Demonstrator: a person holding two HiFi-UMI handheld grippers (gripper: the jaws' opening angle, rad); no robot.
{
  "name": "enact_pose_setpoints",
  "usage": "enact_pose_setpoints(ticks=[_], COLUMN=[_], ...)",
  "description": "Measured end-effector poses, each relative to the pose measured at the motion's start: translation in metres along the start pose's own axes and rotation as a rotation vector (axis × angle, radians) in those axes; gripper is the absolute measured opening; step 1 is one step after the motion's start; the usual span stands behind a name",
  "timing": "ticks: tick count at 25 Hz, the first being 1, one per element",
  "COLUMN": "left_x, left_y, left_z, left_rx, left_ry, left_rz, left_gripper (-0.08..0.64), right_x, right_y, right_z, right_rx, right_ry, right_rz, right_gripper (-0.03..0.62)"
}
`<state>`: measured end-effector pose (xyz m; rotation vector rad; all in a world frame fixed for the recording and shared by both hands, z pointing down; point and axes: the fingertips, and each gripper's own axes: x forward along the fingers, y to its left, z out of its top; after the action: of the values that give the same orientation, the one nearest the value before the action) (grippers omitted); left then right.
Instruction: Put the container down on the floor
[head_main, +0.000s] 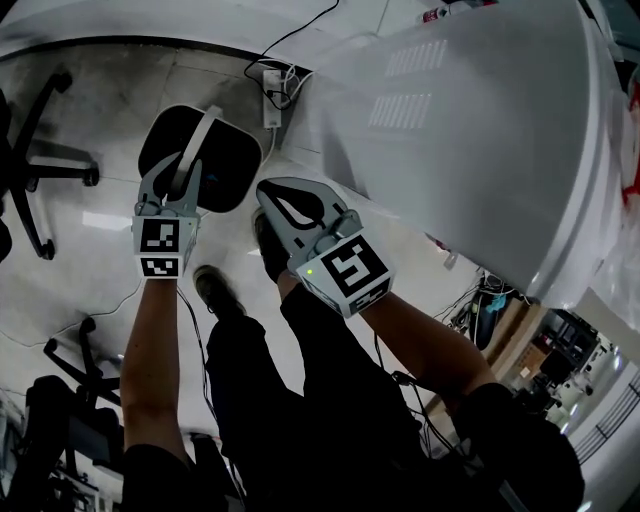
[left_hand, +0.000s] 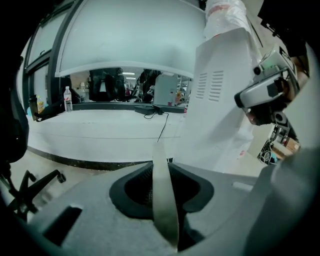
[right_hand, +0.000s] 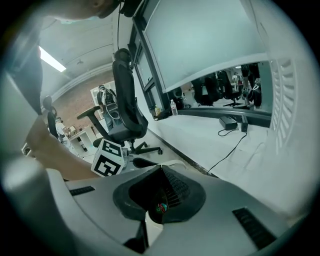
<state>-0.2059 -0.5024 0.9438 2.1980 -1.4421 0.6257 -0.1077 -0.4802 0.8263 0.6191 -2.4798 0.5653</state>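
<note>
The container (head_main: 225, 165) is a dark round tub hanging above the pale floor, with a white strip handle (head_main: 200, 140) running across it. My left gripper (head_main: 188, 172) is shut on that strip, which stands up between its jaws as the white strip (left_hand: 162, 195) in the left gripper view. My right gripper (head_main: 283, 205) is just right of the tub's edge. In the right gripper view a white piece (right_hand: 154, 229) sits pinched low between my right gripper (right_hand: 156, 220) jaws. The tub's dark edge (right_hand: 144, 163) shows beyond, beside the left gripper's marker cube (right_hand: 107, 159).
A tall white cabinet (head_main: 480, 130) stands close on the right. A power strip (head_main: 272, 95) with cables lies on the floor ahead. A chair base (head_main: 40, 175) is at the left. The person's shoes (head_main: 215, 290) are directly below. More cables (head_main: 490, 300) lie at the right.
</note>
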Motion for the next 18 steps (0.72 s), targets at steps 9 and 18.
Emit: enact_pose_setpoints(ticks=[9,18], left_x=[0.024,0.040], left_y=[0.001,0.006], left_z=[-0.023,-0.042], left_rx=[-0.006,0.002], left_ry=[0.011,0.036], left_rz=[-0.018,-0.014], left_gripper=[0.097,0.097], right_x=[0.007,0.010], right_y=[-0.005,-0.009], right_z=[-0.031,-0.050], right_rx=[0.046,0.072], right_ry=[0.025,0.041], right_rz=[-0.012,-0.020], right_gripper=[0.008,0.008])
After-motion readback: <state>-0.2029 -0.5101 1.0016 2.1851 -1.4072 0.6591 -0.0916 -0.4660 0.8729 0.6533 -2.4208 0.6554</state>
